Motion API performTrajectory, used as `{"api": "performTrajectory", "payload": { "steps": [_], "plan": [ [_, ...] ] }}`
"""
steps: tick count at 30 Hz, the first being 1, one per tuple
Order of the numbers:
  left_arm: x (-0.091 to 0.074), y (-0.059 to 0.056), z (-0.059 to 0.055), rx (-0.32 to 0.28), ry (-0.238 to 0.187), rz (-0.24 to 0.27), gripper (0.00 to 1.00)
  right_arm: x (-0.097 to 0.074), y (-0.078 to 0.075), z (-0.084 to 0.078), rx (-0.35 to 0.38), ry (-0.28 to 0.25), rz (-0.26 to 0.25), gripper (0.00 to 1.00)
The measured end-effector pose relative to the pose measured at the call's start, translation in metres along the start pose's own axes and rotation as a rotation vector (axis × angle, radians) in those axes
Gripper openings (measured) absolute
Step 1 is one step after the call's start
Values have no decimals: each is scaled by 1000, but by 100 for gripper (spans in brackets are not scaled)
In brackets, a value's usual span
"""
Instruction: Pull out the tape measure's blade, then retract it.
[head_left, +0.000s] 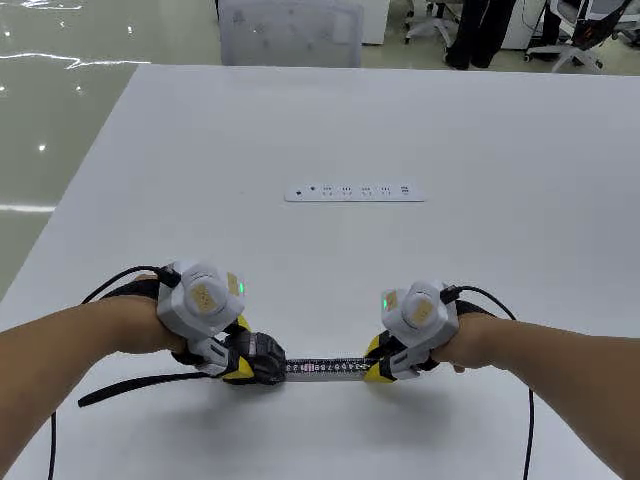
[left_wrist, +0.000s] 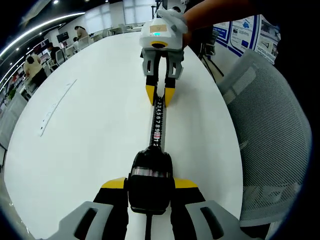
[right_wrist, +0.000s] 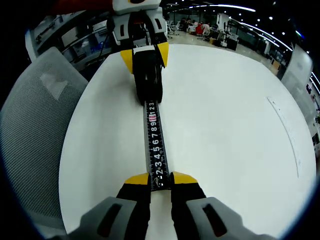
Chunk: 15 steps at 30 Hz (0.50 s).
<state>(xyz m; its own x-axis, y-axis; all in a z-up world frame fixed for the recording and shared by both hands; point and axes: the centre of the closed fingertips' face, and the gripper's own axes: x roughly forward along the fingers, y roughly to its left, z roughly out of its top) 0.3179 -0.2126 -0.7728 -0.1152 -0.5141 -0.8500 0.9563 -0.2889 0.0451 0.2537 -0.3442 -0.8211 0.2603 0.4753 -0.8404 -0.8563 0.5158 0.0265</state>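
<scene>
Left claw gripped the tape measure by its body, anchoring it low on the surface. The blade lay stretched rightward, its tip pinched in the right claw, likely so it could be pulled further.

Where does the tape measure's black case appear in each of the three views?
Head view: case at the bottom, left of centre.
Left gripper view: low centre, between that view's own jaws.
Right gripper view: top centre, at the blade's far end.
Shared landmark: the white power strip.
</scene>
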Motion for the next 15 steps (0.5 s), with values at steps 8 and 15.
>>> {"api": "performTrajectory", "payload": {
  "steps": [8, 15],
  "plan": [
    [1, 0, -1, 6, -4, 6, 29, -5, -1, -7, -6, 7, -5, 13],
    [1, 0, 0, 10, -4, 11, 29, -11, -2, -16, -3, 17, -10, 13]
  ]
}}
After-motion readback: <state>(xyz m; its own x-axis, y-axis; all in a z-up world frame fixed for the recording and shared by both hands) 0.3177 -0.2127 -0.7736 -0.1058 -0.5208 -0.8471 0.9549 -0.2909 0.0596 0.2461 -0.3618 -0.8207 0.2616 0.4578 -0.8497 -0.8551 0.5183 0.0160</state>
